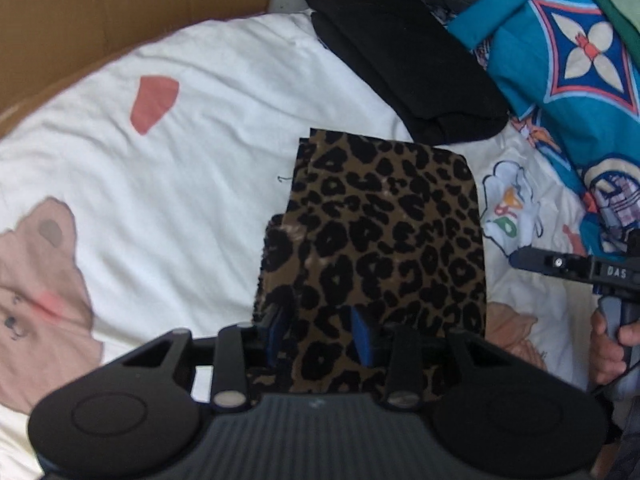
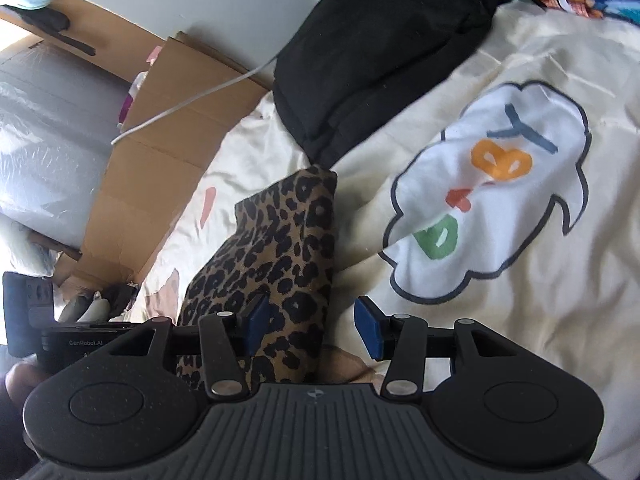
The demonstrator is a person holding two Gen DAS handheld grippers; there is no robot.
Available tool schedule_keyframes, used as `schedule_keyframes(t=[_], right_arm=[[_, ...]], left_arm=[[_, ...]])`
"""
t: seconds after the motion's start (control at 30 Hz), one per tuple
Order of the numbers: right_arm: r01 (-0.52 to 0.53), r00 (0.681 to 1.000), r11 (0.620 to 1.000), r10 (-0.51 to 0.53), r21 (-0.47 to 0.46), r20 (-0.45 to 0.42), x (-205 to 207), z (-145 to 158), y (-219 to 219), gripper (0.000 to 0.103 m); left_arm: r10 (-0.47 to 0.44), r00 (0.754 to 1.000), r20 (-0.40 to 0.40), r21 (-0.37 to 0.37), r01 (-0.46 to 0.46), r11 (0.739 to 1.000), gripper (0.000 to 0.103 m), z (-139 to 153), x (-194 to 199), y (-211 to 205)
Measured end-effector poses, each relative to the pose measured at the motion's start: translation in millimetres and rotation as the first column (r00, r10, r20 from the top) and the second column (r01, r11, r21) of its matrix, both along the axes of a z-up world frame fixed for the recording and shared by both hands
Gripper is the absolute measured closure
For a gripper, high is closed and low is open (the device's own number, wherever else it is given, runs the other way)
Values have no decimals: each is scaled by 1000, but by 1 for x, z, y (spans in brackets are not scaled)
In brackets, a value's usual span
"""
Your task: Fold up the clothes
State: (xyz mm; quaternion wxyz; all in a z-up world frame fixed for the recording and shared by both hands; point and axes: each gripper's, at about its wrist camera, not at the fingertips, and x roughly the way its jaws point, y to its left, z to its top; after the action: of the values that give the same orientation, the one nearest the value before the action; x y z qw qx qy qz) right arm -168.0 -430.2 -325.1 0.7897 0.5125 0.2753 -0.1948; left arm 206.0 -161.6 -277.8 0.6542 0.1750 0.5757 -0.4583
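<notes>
As the folded leopard-print fabric garment lay beneath both wide-open, empty grippers, left gripper and right gripper, smoothing its edges square before release seemed wise.

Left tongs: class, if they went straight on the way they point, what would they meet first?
The leopard-print garment, which already lies between the open left tongs. Beyond it sits the black garment, though depth is unclear.

Leopard-print garment folded into rectangle; flat on bedsheet
</notes>
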Motion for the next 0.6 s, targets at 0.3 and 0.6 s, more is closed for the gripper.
schedule_keyframes(t=[0.3, 0.6], right_arm=[[-20, 1000, 1000, 20, 8, -14, 12, -9, 17, 49], [-31, 999, 999, 31, 21, -25, 16, -17, 22, 49]], left_arm=[[15, 996, -92, -61, -20, 998, 74, -11, 6, 5], [24, 998, -61, -115, -31, 993, 102, -4, 10, 6]])
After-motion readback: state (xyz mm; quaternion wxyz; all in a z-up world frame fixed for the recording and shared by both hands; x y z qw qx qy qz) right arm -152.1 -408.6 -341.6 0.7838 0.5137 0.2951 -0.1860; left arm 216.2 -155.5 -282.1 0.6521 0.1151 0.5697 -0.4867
